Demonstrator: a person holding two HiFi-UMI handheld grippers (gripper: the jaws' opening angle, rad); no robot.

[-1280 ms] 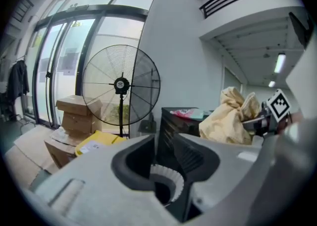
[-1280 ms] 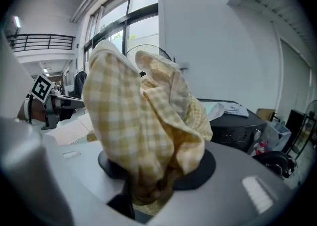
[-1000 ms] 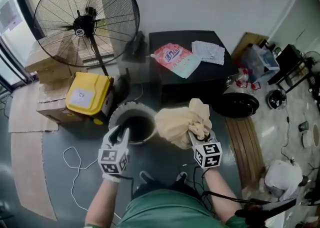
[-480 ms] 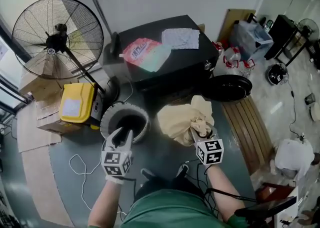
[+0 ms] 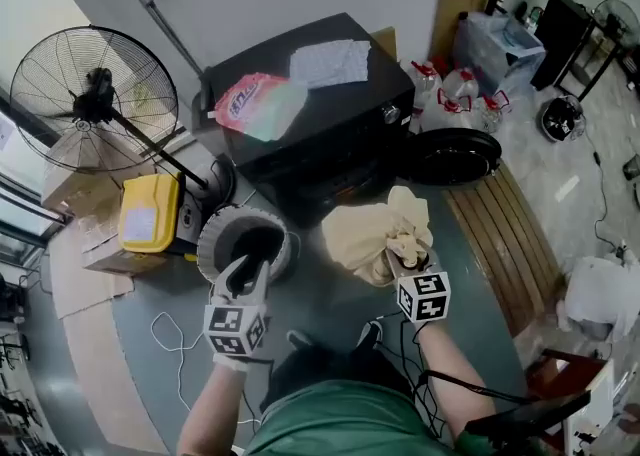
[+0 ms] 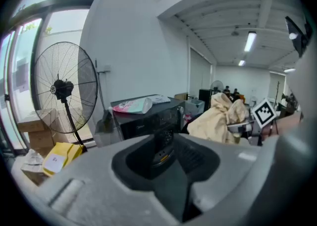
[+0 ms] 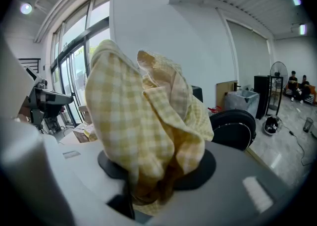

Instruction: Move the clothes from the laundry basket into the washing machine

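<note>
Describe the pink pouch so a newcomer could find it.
Find the black washing machine against the wall. The pouch lies flat on its top. It is pink and pale green, while the sheet beside it is white.

The cloth (image 5: 370, 229) held in the right gripper (image 5: 408, 256) bulks just ahead of it, between it and the washer (image 5: 330, 149) front. Ahead and to its right the open door (image 5: 450, 156) hangs low over the floor (image 5: 330, 289) and narrows that side; planks (image 5: 510, 234) run along farther right. Between the two grippers the floor is bare, an open lane toward the washer. Just ahead of the left gripper (image 5: 243, 269) stands the basket (image 5: 206, 244). Beyond, to its left, a yellow box (image 5: 150, 212) and a fan (image 5: 90, 94) block the way. A cable (image 5: 165, 339) loops on the floor at its left.
</note>
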